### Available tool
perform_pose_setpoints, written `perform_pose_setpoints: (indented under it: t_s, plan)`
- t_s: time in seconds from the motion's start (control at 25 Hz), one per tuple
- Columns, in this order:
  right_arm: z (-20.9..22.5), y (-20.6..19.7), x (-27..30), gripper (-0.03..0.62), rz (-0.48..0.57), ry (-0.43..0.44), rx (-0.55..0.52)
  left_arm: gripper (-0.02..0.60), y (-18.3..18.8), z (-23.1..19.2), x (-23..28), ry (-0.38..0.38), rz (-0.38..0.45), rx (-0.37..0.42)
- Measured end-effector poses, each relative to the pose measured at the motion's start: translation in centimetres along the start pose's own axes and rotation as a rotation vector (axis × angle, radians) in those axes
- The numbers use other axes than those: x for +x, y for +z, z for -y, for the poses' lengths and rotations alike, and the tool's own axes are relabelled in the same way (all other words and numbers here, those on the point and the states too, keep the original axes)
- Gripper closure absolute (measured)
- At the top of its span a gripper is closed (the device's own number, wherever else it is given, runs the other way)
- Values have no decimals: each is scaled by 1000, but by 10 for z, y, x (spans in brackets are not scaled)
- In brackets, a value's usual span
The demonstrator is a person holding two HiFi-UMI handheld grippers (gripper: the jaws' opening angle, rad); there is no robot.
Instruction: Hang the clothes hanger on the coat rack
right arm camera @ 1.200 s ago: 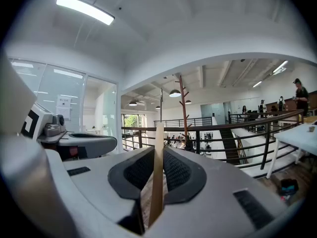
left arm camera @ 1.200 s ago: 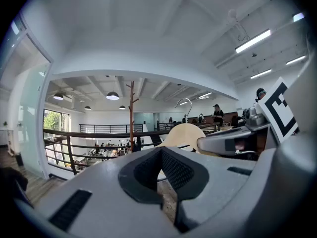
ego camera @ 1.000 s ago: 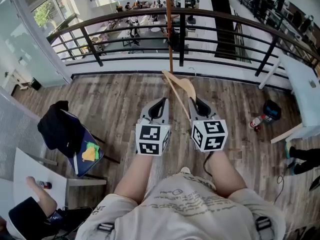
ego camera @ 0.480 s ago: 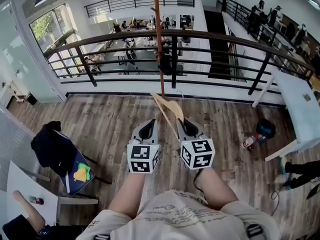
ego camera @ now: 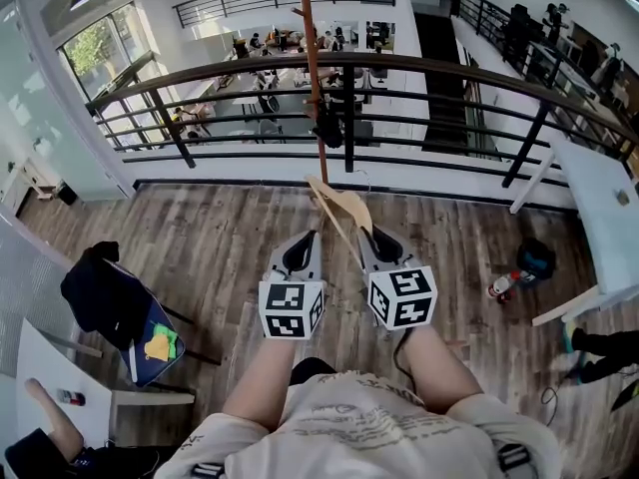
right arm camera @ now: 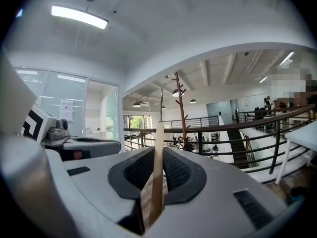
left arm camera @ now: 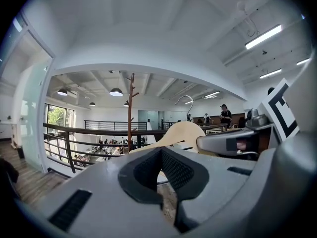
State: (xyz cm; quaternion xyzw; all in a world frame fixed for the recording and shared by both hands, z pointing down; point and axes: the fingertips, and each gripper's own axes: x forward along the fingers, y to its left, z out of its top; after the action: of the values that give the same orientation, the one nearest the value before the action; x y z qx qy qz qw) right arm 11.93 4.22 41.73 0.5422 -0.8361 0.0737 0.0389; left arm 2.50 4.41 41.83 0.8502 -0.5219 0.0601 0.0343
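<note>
A pale wooden clothes hanger (ego camera: 339, 206) stands edge-on between my two grippers, with its metal hook (left arm camera: 185, 101) pointing up. My right gripper (ego camera: 372, 236) is shut on one arm of it; in the right gripper view the wooden strip (right arm camera: 157, 172) sits clamped between the dark pads. My left gripper (ego camera: 303, 241) hangs beside it at the left, with its pads together and nothing between them. The brown coat rack (ego camera: 313, 68), a thin pole with short pegs (right arm camera: 181, 110), stands ahead by the railing, beyond the hanger and apart from it.
A dark metal railing (ego camera: 429, 66) with a wooden top rail runs across just behind the rack. A chair with a dark jacket (ego camera: 100, 282) stands at the left, a white table (ego camera: 599, 193) at the right. A bottle (ego camera: 499, 287) and a dark bag (ego camera: 536, 257) lie on the wooden floor.
Both grippers have moved forward together towards the coat rack and railing, the hanger carried along in the right one. The rack now looks nearer.
</note>
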Motion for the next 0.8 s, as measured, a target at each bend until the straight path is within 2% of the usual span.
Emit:
perform_pose_setpoints:
  t_s: [0.36,0.8]
  plan:
    - [23,-5,43,543,-27,29,-10,578,-1,-19,47,7,2,-10]
    - [48,5,145,542,-46,62,-38,578,6,-81,135,0,13,-30]
